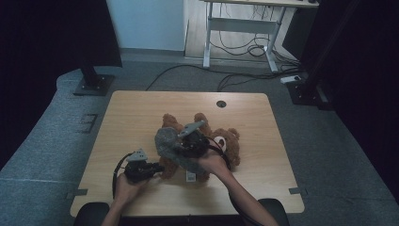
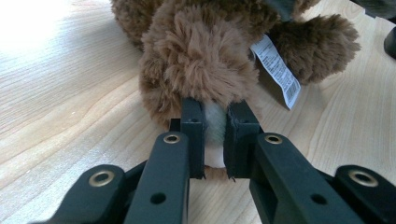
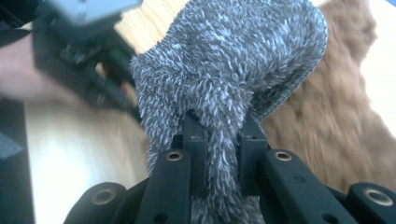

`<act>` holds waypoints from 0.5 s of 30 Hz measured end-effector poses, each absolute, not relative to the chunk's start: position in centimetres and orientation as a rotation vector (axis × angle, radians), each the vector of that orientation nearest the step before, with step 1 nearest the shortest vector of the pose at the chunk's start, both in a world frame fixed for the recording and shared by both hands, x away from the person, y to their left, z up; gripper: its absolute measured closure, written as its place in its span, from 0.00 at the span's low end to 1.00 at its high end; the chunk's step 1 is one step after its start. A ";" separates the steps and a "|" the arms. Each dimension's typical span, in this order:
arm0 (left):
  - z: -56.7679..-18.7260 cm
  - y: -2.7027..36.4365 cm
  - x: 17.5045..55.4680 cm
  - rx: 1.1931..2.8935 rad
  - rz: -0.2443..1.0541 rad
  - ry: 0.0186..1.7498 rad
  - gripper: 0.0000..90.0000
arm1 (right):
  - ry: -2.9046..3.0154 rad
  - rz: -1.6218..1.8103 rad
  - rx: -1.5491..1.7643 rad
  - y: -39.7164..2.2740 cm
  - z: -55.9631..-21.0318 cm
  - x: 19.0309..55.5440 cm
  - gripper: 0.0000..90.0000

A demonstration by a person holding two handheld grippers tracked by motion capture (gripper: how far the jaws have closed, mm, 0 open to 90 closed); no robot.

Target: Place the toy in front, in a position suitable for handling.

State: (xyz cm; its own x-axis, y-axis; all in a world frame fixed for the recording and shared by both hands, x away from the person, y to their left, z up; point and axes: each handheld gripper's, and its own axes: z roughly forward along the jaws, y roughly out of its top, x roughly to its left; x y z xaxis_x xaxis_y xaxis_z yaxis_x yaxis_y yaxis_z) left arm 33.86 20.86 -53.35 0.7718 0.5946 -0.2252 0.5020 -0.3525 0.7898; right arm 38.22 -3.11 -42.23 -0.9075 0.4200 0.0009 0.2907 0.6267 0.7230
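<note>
While the left gripper (image 2: pixel 215 140) clamps the teddy bear's (image 1: pixel 226 141) paw at table (image 1: pixel 141 113) centre, the right gripper (image 3: pixel 223 158), at its nine o'clock, pinches a soft, light grey cloth (image 3: pixel 229 70), best held by a fold.

I'm working in what looks like an office or lab room: grey carpet floor (image 1: pixel 42 146) around my wooden surface (image 1: pixel 141 113), and beyond the right claw (image 1: pixel 181 141) a height-adjustable desk (image 1: pixel 244 23) with loose cables (image 1: pixel 244 49) trailing beneath it, and dark stand bases (image 1: pixel 94 84) at the far corners.
</note>
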 end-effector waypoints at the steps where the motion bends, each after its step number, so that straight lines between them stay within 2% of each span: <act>1: -53.3 20.8 33.8 2.022 0.124 0.819 0.88 | 2.680 1.137 0.584 -2.3 -42.4 38.6 0.86; 8: -53.3 20.7 33.7 2.032 0.122 0.812 0.89 | 2.733 1.061 0.602 1.2 -45.5 40.6 0.86; 15: -53.3 20.7 33.7 2.037 0.137 0.820 0.89 | 2.722 1.014 0.626 0.7 -47.0 41.1 0.86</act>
